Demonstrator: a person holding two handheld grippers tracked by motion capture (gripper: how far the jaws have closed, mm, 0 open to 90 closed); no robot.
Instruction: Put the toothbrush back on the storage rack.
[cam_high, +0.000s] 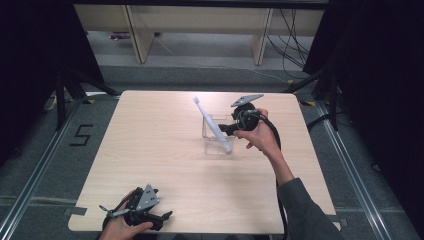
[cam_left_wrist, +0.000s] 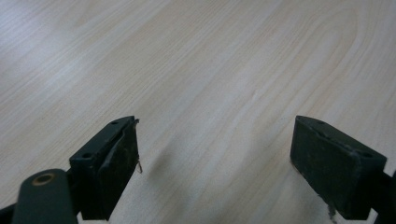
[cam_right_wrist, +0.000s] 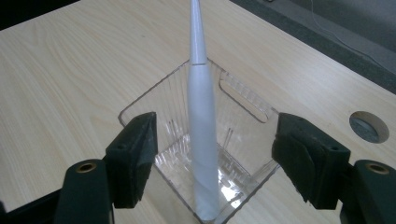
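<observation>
A long white plastic toothbrush (cam_high: 212, 125) is shown standing in a clear, square-sided plastic container (cam_high: 218, 136) placed a little right of centre on the pale wooden table (cam_high: 150, 150). The foot of the handle rests at the near right of the container floor, and the long axis slants up and away to the far left, so that the bristled head projects well above the rim. In the right gripper view, the toothbrush (cam_right_wrist: 201, 121) is seen rising between the two black jaws, its foot in the near corner of the container (cam_right_wrist: 243, 98), with clear space on either side of the handle.

The right gripper (cam_high: 229, 129) is held just to the right of the container, its jaws pointing left toward the handle. The jaws are spread wide, and neither pad presses on the handle, so the toothbrush is judged to be supported by the container alone.

The left gripper (cam_high: 167, 216) is rested at the near left edge of the table, well apart from the container. In the left gripper view, its jaws are spread, with bare table between them.

The right gripper is by far the nearer one. Because the handle leans away from it, any withdrawal is best made rightward, clear of the rim.
</observation>
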